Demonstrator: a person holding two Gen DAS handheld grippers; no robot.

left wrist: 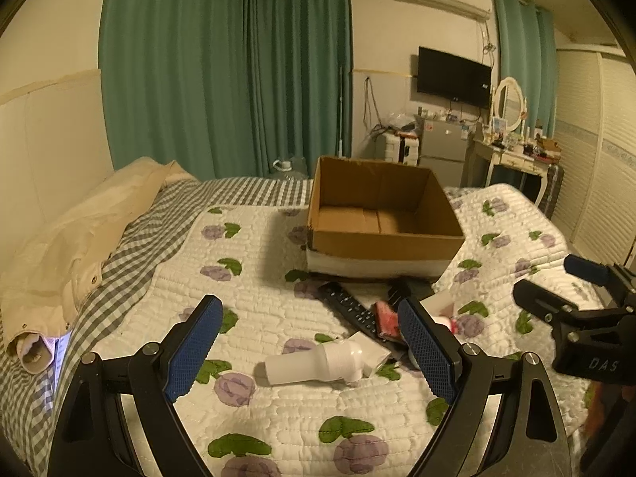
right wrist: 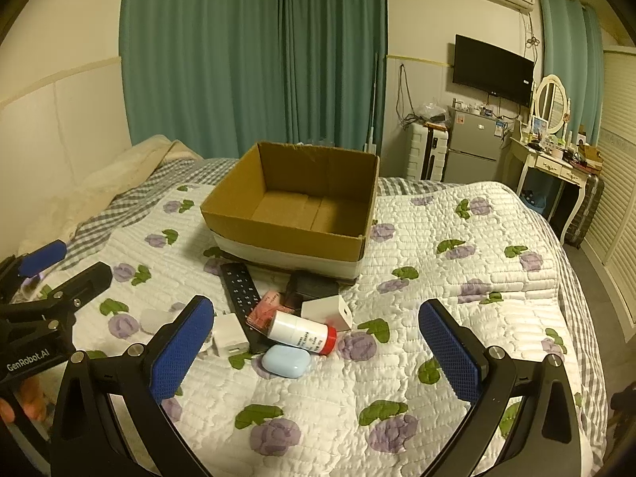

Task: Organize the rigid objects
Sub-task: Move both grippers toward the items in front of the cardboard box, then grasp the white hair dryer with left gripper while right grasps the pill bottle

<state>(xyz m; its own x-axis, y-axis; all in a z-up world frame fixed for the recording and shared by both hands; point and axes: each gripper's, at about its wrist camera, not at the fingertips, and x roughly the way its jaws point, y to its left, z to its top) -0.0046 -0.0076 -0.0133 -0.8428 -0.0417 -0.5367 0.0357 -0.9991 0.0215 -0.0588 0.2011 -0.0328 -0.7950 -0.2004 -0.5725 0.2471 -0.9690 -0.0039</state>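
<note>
left gripper spread, empty | white bottle lies just ahead between its fingers, long axis left-right | right gripper spread, farther | cardboard box beyond

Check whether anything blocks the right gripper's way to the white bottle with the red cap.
Nothing visible does. The right gripper is open above the quilt, and the white bottle with the red cap lies on top of the pile, just beyond the blue earbud case.

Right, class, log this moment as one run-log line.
left gripper: open, empty | right gripper: open, empty | brown cardboard box: empty, on bed | black remote control, white bottle with red cap, pale blue case: unsorted beside box
</note>
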